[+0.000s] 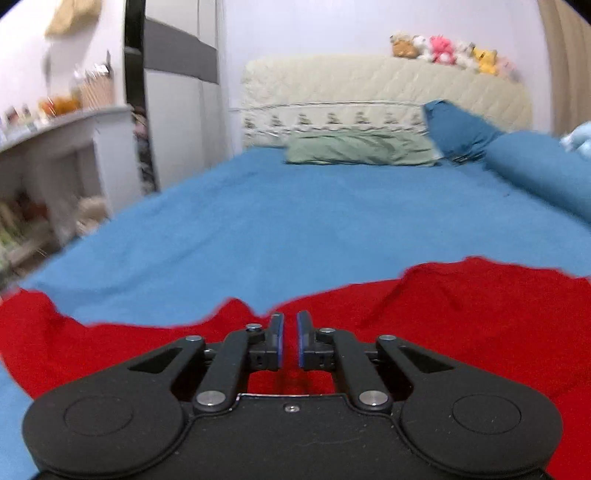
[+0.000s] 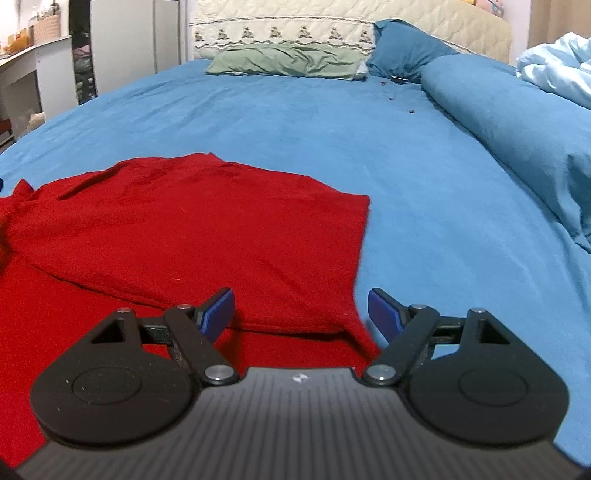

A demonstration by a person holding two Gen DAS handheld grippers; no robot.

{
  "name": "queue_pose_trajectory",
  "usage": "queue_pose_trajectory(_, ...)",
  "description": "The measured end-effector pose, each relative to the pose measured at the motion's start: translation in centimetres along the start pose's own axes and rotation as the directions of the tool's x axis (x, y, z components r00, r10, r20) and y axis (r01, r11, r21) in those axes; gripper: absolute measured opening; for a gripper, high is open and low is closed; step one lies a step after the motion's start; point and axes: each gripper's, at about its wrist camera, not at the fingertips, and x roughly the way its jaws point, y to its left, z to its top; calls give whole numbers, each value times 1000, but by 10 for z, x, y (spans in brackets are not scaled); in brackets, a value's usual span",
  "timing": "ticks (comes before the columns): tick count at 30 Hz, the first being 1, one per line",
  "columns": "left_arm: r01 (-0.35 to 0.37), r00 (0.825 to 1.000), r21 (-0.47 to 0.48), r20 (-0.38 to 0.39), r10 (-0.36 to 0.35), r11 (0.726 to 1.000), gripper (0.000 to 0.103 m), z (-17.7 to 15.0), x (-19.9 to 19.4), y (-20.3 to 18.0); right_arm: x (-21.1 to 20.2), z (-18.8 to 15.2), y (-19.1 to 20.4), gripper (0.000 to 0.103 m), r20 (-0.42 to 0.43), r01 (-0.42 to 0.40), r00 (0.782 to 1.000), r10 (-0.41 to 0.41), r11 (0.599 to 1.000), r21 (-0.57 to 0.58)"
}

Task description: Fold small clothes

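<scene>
The left gripper (image 1: 290, 332), a black two-finger tool with blue pads, has its jaws drawn to a narrow slit with nothing visibly between them; red cloth shows through the gap below, but whether the tips touch it cannot be told. It hangs over the near part of the red knit garment (image 1: 443, 314), whose ragged far edge lies just ahead of the fingertips, with the cloth running on to both sides. The right gripper (image 2: 301, 314), of the same make, stands with its jaws wide apart and holds nothing; the garment's right edge falls between its two blue pads, one pad over red cloth and the other over bare sheet. From this side the garment lies ahead and to the left, a flap already doubled over its lower layer, its long axis seemingly running across the bed (image 2: 406, 184), which wears a blue sheet. The right hand looks the nearer to that free right edge, so the next grasp probably belongs to it. Well beyond the garment lie a green pillow (image 2: 288, 61) and the cream quilted headboard (image 2: 332, 14).
</scene>
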Motion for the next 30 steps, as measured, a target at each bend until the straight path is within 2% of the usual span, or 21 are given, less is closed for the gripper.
queue_pose_trajectory(2, 56, 998, 12, -1, -56, 998, 55, 0, -5, -6, 2, 0, 3, 95, 15, -32, 999, 32, 999, -10)
queue_pose_trajectory(3, 74, 997, 29, 6, -74, 997, 59, 0, -7, -11, 4, 0, 5, 95, 23, -50, 998, 50, 999, -14)
queue_pose_trajectory(6, 123, 992, 84, -3, -123, 989, 60, -4, -6, -26, 17, -5, 4, 95, -19, -63, 998, 63, 998, -20)
queue_pose_trajectory(7, 133, 991, 88, -19, -132, 987, 62, -4, -2, -28, 22, -8, 0, 95, -46, -56, 997, 56, 998, -10)
queue_pose_trajectory(11, 155, 985, 75, -94, -148, 985, 67, -13, 14, -31, 21, -17, -17, 100, -58, -49, 997, 52, 997, 59)
queue_pose_trajectory(13, 146, 982, 59, -128, -137, 988, 69, -19, 18, -27, 16, -15, -16, 100, -49, -42, 998, 45, 998, 54)
queue_pose_trajectory(15, 142, 971, 15, -197, -136, 990, 70, -27, 26, -20, 8, -7, -11, 100, 15, -60, 998, 60, 997, 38)
queue_pose_trajectory(18, 163, 967, -46, -191, -168, 986, 70, -34, 25, -12, 14, 14, 0, 101, 69, -125, 990, 123, 992, 26)
queue_pose_trajectory(21, 156, 967, -51, -196, -163, 986, 70, -34, 24, -13, 44, 34, 16, 101, 32, -156, 987, 156, 988, 17)
queue_pose_trajectory(24, 155, 968, -39, -192, -160, 987, 70, -34, 25, -15, 83, 46, 20, 101, -19, -104, 994, 105, 993, 57)
queue_pose_trajectory(26, 157, 968, -46, -191, -163, 987, 70, -34, 26, -14, 103, 50, 11, 103, -20, -63, 998, 66, 989, 132)
queue_pose_trajectory(28, 158, 967, -48, -195, -164, 986, 71, -31, 29, -13, 111, 54, 6, 103, -11, -29, 999, 32, 981, 193)
queue_pose_trajectory(30, 155, 965, -41, -207, -161, 987, 71, -28, 27, -14, 115, 59, 9, 103, -18, -3, 1000, 7, 980, 201)
